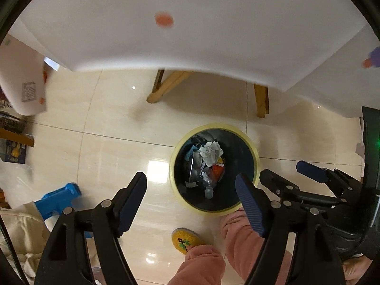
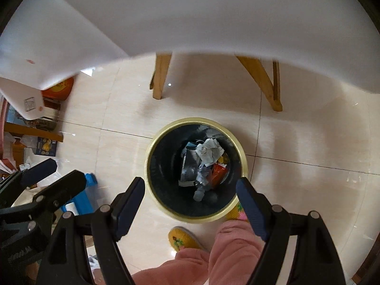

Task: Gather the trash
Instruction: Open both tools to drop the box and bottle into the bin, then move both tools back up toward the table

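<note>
A round bin with a pale yellow rim (image 1: pixel 256 153) (image 2: pixel 242 152) and a black liner stands on the tiled floor. Inside lie crumpled white paper (image 1: pixel 211 152) (image 2: pixel 210 150), a clear plastic bottle (image 1: pixel 209 187) (image 2: pixel 200 190), a red wrapper (image 1: pixel 217 169) (image 2: pixel 219 171) and other scraps. My left gripper (image 1: pixel 191 190) is open and empty, held above the bin's left side. My right gripper (image 2: pixel 190 190) is open and empty, held above the bin. The right gripper also shows at the right of the left wrist view (image 1: pixel 285 173).
A white table top (image 1: pixel 190 23) (image 2: pixel 213 11) with wooden legs (image 1: pixel 163 86) (image 2: pixel 161 78) overhangs the far side of the bin. A blue plastic item (image 1: pixel 58 199) (image 2: pixel 83 197) and clutter lie on the floor at left. The person's pink trousers (image 1: pixel 239 239) and yellow slipper (image 1: pixel 186 239) are below.
</note>
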Action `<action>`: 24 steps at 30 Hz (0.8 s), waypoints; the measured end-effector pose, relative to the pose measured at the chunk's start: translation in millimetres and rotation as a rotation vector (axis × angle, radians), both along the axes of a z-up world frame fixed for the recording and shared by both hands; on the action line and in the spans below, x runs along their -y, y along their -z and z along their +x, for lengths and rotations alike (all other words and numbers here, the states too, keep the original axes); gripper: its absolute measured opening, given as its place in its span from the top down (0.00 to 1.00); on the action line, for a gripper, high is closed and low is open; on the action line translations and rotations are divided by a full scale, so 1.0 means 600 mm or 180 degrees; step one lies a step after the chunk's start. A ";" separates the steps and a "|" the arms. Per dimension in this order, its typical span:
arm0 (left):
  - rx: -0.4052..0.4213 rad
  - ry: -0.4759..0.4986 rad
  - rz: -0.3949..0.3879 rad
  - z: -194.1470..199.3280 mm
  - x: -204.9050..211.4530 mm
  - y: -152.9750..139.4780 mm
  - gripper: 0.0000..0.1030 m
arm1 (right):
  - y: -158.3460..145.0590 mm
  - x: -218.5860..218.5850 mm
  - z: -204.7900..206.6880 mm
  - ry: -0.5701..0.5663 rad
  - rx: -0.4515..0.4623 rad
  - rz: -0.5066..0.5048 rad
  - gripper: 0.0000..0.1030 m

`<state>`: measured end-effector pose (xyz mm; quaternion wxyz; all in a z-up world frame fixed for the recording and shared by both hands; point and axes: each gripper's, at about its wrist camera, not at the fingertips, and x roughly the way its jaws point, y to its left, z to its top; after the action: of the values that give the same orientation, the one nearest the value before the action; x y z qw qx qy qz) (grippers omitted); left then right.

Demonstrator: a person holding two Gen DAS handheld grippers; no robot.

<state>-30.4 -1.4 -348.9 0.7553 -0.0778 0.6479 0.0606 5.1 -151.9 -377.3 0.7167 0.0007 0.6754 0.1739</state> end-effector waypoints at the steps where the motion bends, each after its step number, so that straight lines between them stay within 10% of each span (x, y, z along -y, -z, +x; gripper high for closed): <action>1: 0.0032 -0.0001 0.0010 -0.003 -0.003 -0.021 0.27 | -0.012 0.000 -0.002 -0.0001 0.0005 0.0007 0.22; 24: 0.1158 0.0109 -0.0023 -0.096 -0.045 -0.514 0.27 | -0.474 -0.028 -0.091 -0.0214 0.0838 0.0375 0.22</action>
<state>-87.9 25.6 -40.3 0.8606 -0.0791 0.5021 0.0303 -49.6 -135.2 -92.9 0.7915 -0.0027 0.5639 0.2357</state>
